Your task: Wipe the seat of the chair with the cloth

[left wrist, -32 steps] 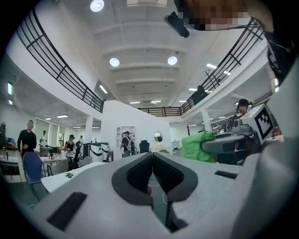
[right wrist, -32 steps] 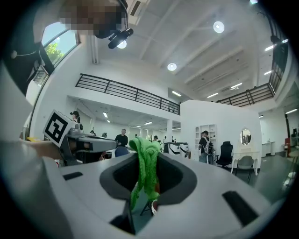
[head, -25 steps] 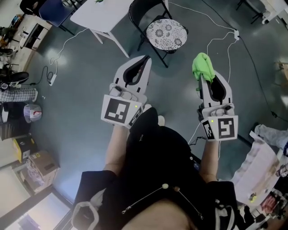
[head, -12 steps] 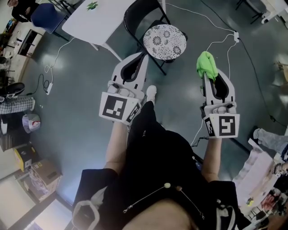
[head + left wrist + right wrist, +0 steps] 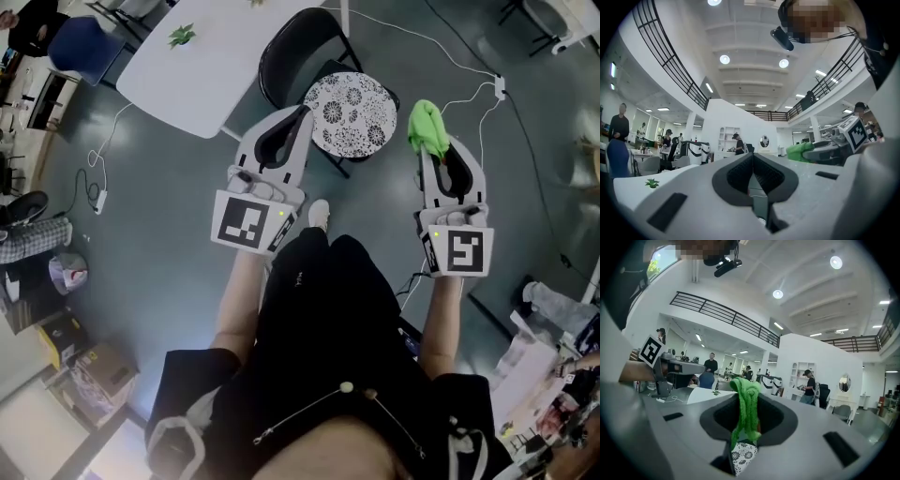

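R gripper (image 5: 429,156), upper right of frame, is clamped on green cloth (image 5: 427,127); L gripper (image 5: 300,119) closed, apparently empty; chair seat (image 5: 351,112), upper centre, untouched, so lower cloth flat and wipe w/ overlapping strokes.

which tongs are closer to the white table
Left. The left tongs sit close by the white table's near edge, beside the chair seat. The right tongs, shut on the green cloth, are on the far side of that seat from the table.
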`<action>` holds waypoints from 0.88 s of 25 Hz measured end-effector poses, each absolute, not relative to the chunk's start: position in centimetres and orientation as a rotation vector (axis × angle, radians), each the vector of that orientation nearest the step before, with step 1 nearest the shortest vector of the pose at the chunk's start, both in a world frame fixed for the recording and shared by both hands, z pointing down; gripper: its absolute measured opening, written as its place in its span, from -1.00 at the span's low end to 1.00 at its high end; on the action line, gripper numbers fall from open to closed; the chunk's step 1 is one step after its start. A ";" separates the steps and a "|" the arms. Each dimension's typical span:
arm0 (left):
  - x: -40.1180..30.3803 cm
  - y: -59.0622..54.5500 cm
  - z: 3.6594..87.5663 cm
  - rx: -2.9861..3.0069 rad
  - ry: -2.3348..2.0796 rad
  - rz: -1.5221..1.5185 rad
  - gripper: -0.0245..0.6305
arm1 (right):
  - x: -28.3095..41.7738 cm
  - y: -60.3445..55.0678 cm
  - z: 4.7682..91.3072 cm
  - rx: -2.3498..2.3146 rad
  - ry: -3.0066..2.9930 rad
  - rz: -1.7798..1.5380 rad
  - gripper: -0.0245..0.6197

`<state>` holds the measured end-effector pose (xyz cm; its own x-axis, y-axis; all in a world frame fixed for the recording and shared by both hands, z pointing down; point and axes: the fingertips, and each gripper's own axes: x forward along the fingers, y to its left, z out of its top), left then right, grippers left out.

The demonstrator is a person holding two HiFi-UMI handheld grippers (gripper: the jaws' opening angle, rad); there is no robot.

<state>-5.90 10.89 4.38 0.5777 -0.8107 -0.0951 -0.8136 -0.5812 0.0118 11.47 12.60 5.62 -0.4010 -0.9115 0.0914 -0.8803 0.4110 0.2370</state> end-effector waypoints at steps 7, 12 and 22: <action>-4.8 6.2 7.9 -2.854 1.385 0.093 -0.91 | 11.9 5.7 9.9 1.484 -2.401 -0.146 -0.63; -3.8 4.2 11.5 -2.914 1.460 0.068 -0.91 | 12.3 1.7 14.8 1.328 -2.374 -0.131 -0.63; -2.5 -3.1 22.8 -2.969 1.554 -0.050 -0.91 | 10.8 -8.6 28.0 1.114 -2.220 -0.128 -0.63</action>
